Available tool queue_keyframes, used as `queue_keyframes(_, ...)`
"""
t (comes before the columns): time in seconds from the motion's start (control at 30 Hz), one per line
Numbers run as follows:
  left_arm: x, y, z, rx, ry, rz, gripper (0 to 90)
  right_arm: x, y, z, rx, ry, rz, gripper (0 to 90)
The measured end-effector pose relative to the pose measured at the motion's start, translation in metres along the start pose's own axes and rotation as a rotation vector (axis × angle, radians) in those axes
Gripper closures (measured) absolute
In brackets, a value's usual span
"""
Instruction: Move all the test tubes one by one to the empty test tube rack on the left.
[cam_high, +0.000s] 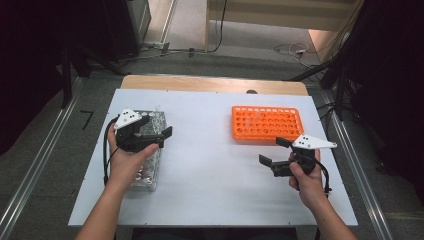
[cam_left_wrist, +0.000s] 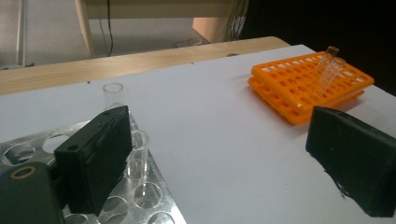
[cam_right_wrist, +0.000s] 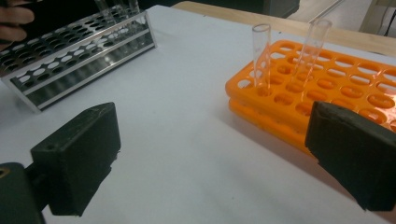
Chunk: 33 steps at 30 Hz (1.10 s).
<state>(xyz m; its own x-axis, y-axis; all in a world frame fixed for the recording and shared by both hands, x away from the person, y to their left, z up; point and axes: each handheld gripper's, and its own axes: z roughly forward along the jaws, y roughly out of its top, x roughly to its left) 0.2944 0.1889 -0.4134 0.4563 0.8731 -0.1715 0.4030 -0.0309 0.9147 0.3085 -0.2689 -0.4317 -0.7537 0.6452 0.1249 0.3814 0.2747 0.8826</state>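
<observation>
A clear metal tube rack (cam_high: 145, 175) lies at the table's left, under my left hand. My left gripper (cam_high: 157, 126) hovers over its far end with the jaws wide apart and nothing between them. In the left gripper view (cam_left_wrist: 224, 158), clear tubes (cam_left_wrist: 113, 95) stand in the metal rack (cam_left_wrist: 149, 196) beside the left jaw. An orange rack (cam_high: 265, 122) sits at the right back and holds two tilted clear tubes (cam_right_wrist: 261, 51). My right gripper (cam_high: 274, 151) is open and empty, just in front of the orange rack (cam_right_wrist: 336, 79).
The white table top (cam_high: 210, 170) spreads between the two racks. A wooden strip (cam_high: 210, 84) runs along its far edge. Cables lie on the floor (cam_high: 295, 50) beyond the table, and dark stands flank both sides.
</observation>
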Motion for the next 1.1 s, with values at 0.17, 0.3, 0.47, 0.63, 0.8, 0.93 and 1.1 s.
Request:
queue_keyframes(0.17, -0.010, -0.004, -0.007, -0.029, -0.056, 0.019, 0.0, -0.007, 0.009, 0.013, 0.000, -0.003, 0.011, 6.4)
queue_keyframes(0.3, -0.018, -0.005, -0.013, -0.046, -0.076, 0.017, 0.0, -0.014, 0.012, 0.026, 0.015, -0.045, 0.011, 11.6)
queue_keyframes(0.47, -0.031, -0.006, -0.018, -0.052, -0.108, 0.029, 0.0, -0.025, 0.014, 0.041, 0.031, -0.117, 0.055, 21.4)
queue_keyframes(0.63, -0.038, -0.009, -0.019, -0.052, -0.130, 0.037, 0.0, -0.036, 0.017, 0.054, 0.030, -0.172, 0.098, 36.6)
queue_keyframes(0.8, -0.041, -0.011, -0.017, -0.044, -0.142, 0.039, 0.0, -0.042, 0.021, 0.067, 0.046, -0.218, 0.101, 48.5)
queue_keyframes(0.93, -0.041, -0.013, -0.016, -0.039, -0.148, 0.033, 0.0, -0.049, 0.024, 0.076, 0.054, -0.220, 0.121, 55.0)
queue_keyframes(1.1, -0.042, -0.015, -0.015, -0.035, -0.153, 0.034, 0.0, -0.054, 0.025, 0.087, 0.063, -0.222, 0.136, 59.4)
